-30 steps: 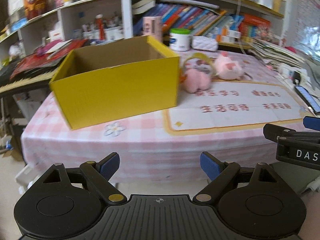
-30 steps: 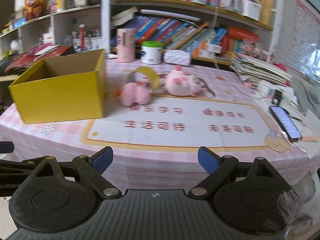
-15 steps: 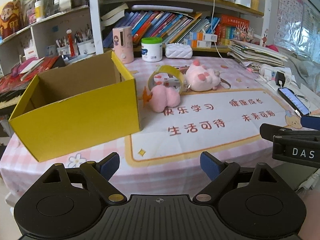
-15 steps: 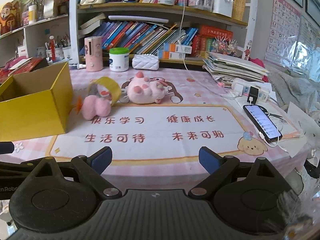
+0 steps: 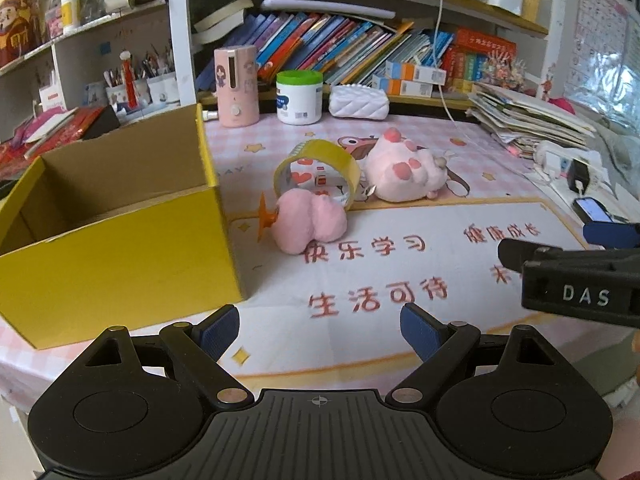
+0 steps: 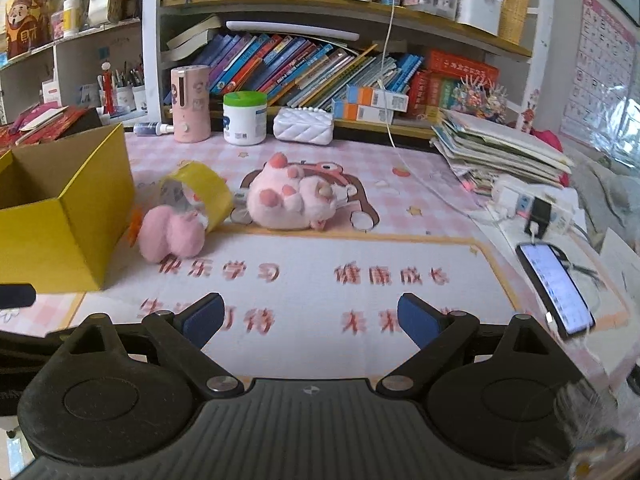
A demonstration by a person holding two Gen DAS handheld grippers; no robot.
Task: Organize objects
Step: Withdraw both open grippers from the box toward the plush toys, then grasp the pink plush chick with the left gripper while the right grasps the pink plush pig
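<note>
Both the left gripper [image 5: 318,330] and the right gripper [image 6: 310,320] hung wide open, holding nothing. Ahead, the pink earmuffs [image 5: 310,224] lay beside the yellow box [image 5: 116,240], touching the tape roll [image 5: 316,170], plush toy [image 6: 290,202] just behind. "DAS" showed on the right gripper's side.

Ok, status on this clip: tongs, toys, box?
Left tongs open, empty. Right tongs open, empty. Pink earmuffs and pink plush on the mat beside the empty yellow box. Nothing between tongs and toys.
</note>
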